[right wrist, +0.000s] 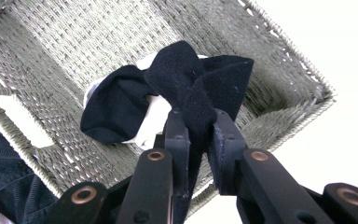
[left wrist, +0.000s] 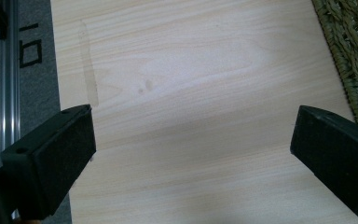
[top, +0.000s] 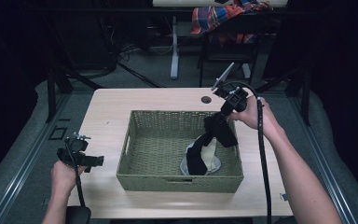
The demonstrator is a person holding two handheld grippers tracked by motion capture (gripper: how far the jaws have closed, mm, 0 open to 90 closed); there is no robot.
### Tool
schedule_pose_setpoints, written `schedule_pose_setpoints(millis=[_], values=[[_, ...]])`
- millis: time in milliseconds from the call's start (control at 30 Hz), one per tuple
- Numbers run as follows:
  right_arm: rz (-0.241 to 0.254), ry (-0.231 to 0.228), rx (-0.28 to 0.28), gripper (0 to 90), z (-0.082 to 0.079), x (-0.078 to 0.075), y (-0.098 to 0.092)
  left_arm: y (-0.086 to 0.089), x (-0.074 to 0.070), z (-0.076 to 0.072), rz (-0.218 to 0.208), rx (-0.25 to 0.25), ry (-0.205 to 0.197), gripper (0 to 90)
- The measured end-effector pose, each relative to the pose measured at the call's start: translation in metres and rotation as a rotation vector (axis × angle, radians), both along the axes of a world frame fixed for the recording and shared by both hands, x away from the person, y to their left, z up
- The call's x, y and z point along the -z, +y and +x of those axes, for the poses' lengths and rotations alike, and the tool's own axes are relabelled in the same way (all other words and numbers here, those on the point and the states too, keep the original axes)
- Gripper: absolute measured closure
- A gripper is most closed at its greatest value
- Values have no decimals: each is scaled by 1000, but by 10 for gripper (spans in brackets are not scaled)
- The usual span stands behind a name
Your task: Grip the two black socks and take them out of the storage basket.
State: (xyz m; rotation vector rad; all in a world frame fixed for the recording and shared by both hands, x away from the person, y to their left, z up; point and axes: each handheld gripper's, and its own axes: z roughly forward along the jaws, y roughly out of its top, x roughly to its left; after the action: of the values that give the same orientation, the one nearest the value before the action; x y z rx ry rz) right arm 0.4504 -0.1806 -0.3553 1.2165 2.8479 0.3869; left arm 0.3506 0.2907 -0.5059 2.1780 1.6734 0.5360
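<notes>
Sock retrieval from a woven basket (top: 135, 175) standing at the middle of the light wooden table (top: 107, 116). Right gripper (top: 220, 122), held above the basket's far right corner, has its jaws pinched on a fold of a dark sock (right wrist: 186, 88); the cloth passes between the two pads and hangs down into the basket's right half, where its lower end lies on a pale, whitish piece of fabric (top: 209, 156) on the basket floor. Gripping the sock by a bunched fold near one end probably lets the rest drape free, so that it can be lifted clear of the pale fabric under it without dragging that along. Left gripper (top: 95, 161) rests near the table's left edge, just beside the basket's left wall, with its jaws spread wide over bare wood and nothing between them; it appears parked there, out of the working hand's way yet near enough to steady the basket if needed.
</notes>
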Motion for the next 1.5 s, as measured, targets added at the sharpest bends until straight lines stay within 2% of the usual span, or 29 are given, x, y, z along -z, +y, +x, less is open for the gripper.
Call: schedule_pose_setpoints(millis=[533,667,700,867,900,1067,1133,1233,1267,1400,1500], values=[[21,-45,26,797,0,-29,-10,0,0,0,0,0,1,3],[4,-60,36,797,-2,-36,-20,0,0,0,1,2,1,3],[12,-68,49,796,-3,-38,-27,0,0,0,0,1,1,3],[23,-80,78,796,-6,-42,-41,0,0,0,0,0,0,3],[17,-86,91,796,-7,-44,-50,0,0,0,0,-1,1,3],[33,-100,131,796,-9,-46,-67,0,0,0,-1,0,1,3],[24,-107,153,797,-10,-46,-81,0,0,0,-1,-1,1,3],[22,-107,173,797,-10,-45,-90,0,0,0,-3,-2,2,3],[19,-111,191,796,-10,-42,-98,0,0,0,-4,-2,1,3],[7,-109,228,797,-11,-37,-110,-1,0,0,-2,3,4,3],[4,-97,267,797,-11,-25,-124,-1,0,0,-2,2,4,3]])
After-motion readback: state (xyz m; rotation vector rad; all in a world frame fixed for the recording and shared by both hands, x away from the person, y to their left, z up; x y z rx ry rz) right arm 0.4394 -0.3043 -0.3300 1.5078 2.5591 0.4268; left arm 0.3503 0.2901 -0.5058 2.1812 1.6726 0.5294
